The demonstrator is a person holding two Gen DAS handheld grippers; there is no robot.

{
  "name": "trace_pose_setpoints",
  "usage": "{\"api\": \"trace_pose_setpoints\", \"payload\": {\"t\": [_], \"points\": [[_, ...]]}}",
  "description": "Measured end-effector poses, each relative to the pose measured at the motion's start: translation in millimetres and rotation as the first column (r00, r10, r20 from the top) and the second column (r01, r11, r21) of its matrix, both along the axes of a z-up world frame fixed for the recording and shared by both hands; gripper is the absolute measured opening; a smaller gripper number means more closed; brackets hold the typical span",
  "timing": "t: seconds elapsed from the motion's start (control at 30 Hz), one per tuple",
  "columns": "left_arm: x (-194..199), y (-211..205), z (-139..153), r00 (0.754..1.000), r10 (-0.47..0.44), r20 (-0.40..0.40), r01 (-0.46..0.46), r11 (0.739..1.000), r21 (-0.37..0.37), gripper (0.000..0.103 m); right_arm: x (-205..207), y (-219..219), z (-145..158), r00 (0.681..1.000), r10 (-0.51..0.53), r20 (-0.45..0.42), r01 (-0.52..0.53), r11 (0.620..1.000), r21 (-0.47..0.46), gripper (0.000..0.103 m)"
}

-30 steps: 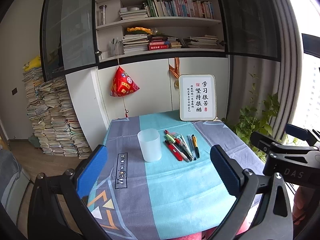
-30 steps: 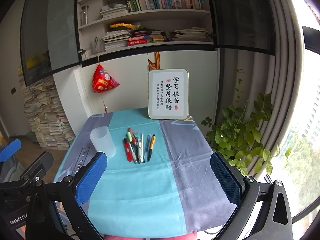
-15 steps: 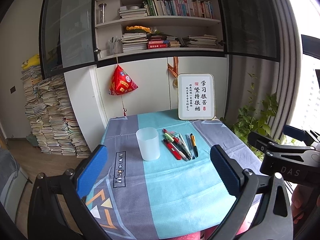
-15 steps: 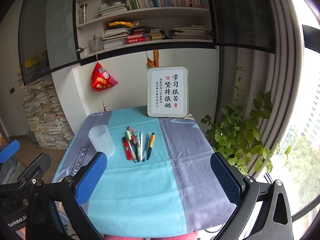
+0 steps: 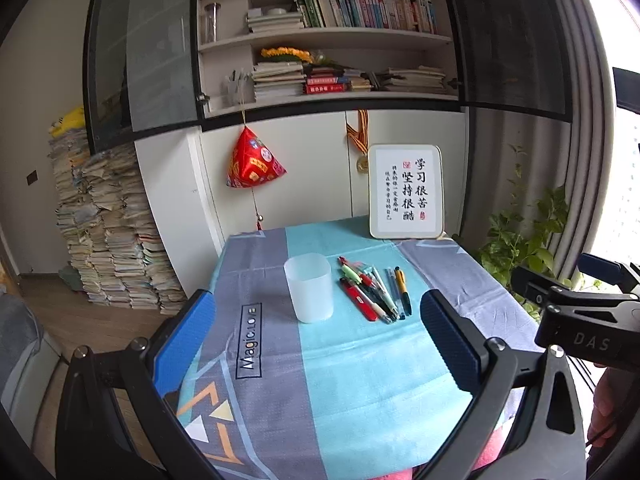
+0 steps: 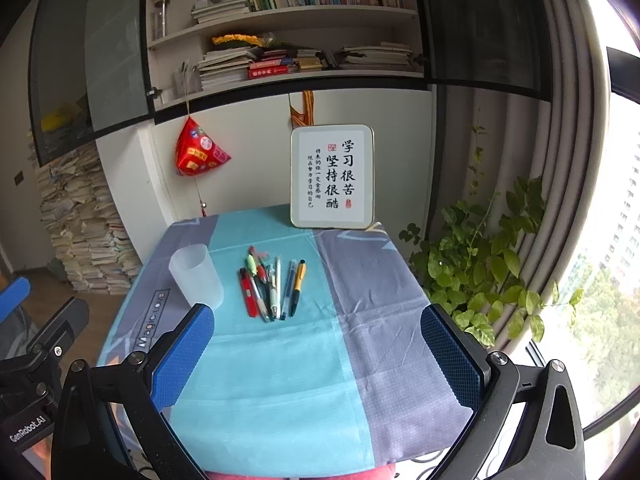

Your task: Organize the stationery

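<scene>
I am holding both my left gripper (image 5: 318,338) and right gripper (image 6: 318,354) wide open and empty, short of the pens (image 6: 272,284), risking toppling the light cup (image 6: 196,276) just beside them when reaching in.

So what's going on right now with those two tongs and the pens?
Left tongs open, empty. Right tongs open, empty. Pens loose on tablecloth beside the empty cup. Nothing in the way.

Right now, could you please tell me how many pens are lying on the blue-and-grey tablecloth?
7, roughly: all in one fanned cluster right of the translucent plastic cup, from the red pen at left to the yellow-and-black pen at right; overlaps may hide more.
</scene>
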State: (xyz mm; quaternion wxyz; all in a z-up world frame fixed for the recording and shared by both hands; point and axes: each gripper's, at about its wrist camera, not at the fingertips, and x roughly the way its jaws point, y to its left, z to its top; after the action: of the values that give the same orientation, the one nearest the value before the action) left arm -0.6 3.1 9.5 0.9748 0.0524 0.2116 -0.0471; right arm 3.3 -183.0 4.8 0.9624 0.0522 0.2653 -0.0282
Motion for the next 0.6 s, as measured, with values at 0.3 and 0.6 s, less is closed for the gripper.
{"api": "trace_pose_setpoints", "payload": {"t": [0.3,0.6], "points": [[15,9,-9,1.0,0.02,-0.002,-0.02,1.0,-0.013,0.102,14,1,-5,0.999,-0.021,-0.027,0.02,1.0,-0.01,0.103],[60,22,-36,0.998,0.035,-0.046,-0.035,0.999,-0.001,0.102,58,-2,-24,0.993,-0.058,-0.099,0.055,0.998,-0.031,0.103]]}}
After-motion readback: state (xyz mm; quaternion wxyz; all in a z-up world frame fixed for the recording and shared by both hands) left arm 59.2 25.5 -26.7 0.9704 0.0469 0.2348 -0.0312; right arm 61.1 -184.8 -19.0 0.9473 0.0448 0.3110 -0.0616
